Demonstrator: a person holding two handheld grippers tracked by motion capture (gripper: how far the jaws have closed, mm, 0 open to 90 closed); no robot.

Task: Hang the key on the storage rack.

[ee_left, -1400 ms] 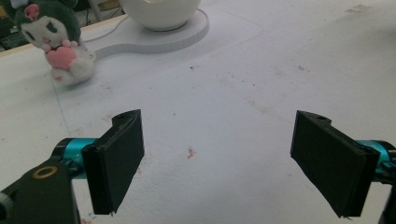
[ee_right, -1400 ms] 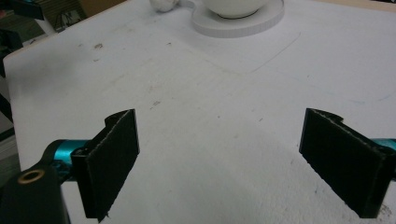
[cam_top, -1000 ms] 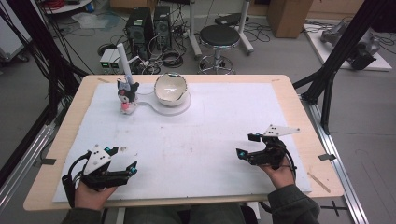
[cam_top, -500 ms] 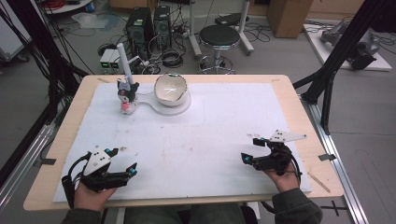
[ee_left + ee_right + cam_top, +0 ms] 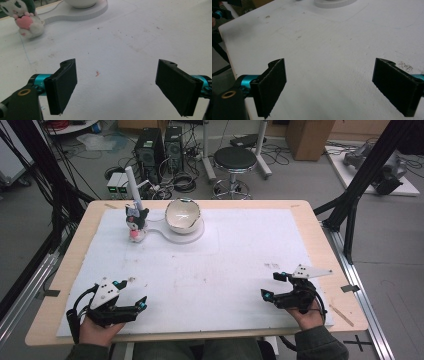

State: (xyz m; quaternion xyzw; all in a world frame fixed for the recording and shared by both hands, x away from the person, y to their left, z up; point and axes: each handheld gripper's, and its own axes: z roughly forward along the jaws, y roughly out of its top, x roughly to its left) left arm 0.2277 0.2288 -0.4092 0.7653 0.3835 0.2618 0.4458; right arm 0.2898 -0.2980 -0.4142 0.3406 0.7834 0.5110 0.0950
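A small plush toy (image 5: 134,222) with a pink heart stands at the far left of the white mat, next to a white bowl (image 5: 182,214) on a flat white base (image 5: 172,237). My left gripper (image 5: 130,295) rests near the front left edge, open, with nothing between its jaws. In the left gripper view that gripper (image 5: 117,87) faces the plush toy (image 5: 25,21) and the base (image 5: 75,13) far ahead. My right gripper (image 5: 270,286) sits near the front right edge, open and empty. Bare mat lies between the jaws of the right gripper (image 5: 329,87).
A white mat (image 5: 225,265) covers most of the wooden table (image 5: 320,235). A white rod (image 5: 133,185) rises behind the plush toy. Beyond the far edge stand a black stool (image 5: 235,160) and computer boxes (image 5: 160,147). Black frame posts (image 5: 360,185) flank the table.
My right gripper has shifted slightly right and toward the near edge of the table. The left gripper, plush toy and bowl have not moved.
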